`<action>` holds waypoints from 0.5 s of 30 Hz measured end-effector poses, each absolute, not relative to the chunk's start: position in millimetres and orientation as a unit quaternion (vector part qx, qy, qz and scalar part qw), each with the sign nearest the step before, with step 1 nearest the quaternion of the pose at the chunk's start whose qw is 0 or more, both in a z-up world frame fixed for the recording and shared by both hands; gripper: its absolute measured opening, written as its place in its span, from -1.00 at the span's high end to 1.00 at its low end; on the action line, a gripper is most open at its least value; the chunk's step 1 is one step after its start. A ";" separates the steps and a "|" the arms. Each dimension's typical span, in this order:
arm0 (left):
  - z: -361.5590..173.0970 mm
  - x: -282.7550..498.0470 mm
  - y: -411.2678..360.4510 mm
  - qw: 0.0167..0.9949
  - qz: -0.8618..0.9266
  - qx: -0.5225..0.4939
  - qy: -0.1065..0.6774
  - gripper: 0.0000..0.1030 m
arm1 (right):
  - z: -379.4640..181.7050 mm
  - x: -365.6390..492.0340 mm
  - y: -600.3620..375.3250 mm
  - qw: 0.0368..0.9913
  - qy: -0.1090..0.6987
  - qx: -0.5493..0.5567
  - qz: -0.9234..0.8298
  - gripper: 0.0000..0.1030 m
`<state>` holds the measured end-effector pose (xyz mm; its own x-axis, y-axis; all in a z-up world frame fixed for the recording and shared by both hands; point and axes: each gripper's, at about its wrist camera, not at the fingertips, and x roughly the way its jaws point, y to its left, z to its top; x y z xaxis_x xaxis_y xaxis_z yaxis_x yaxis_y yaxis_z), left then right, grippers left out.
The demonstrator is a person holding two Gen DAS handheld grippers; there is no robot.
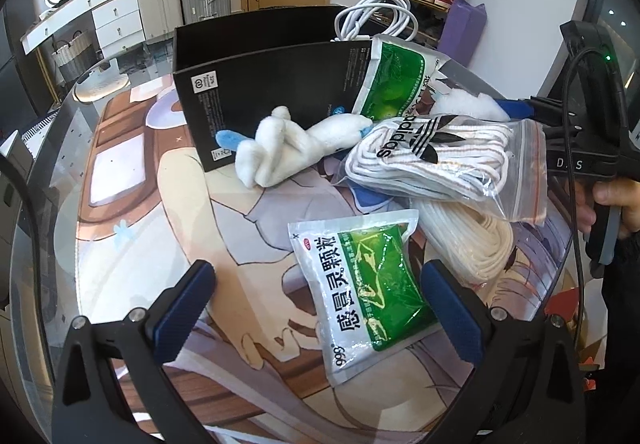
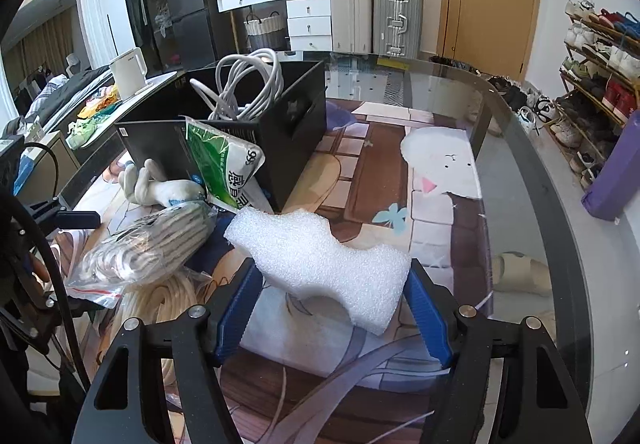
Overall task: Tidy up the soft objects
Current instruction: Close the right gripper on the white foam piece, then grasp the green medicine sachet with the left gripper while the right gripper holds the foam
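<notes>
My right gripper (image 2: 332, 284) is shut on a white foam piece (image 2: 320, 256); both blue pads press its sides just above the printed table mat. My left gripper (image 1: 318, 308) is open, with a green-and-white medicine pouch (image 1: 360, 292) lying flat on the mat between its fingers. A white plush toy (image 1: 288, 144) leans on the open black box (image 1: 260, 84). A second green pouch (image 1: 396, 76) rests against the box's front wall. A zip bag of white socks (image 1: 440, 160) lies over a cream rope coil (image 1: 468, 240). A white cable (image 2: 248, 84) sits in the box.
The round glass table edge (image 2: 520, 164) curves close on the right, with a shoe rack (image 2: 600, 64) and a purple mat (image 2: 612, 172) beyond it. Suitcases (image 2: 376, 12) and drawers stand at the back. A hand (image 1: 612, 200) holds the right gripper's handle.
</notes>
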<state>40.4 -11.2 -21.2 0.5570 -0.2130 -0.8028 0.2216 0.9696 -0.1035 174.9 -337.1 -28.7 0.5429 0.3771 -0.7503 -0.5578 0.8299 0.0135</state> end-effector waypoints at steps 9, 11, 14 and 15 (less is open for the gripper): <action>-19.8 38.3 -15.8 0.883 -0.123 0.019 0.453 -0.88 | -22.1 170.2 -339.7 0.875 0.382 -0.114 0.274 -0.42; -18.2 36.4 -16.4 0.885 -0.129 0.021 0.446 -0.72 | -21.9 169.5 -339.4 0.875 0.381 -0.113 0.276 -0.42; -16.5 34.4 -14.8 0.888 -0.136 0.020 0.438 -0.39 | -19.9 167.3 -339.9 0.876 0.378 -0.111 0.279 -0.42; -15.9 33.8 -14.2 0.889 -0.138 0.020 0.436 -0.22 | -19.2 167.2 -340.1 0.876 0.377 -0.111 0.279 -0.42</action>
<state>33.8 -14.2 -15.9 0.5816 -0.2284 -0.7808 0.2633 0.9610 -0.0850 167.2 -340.1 -19.2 0.5601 0.4052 -0.7226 -0.5729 0.8195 0.0155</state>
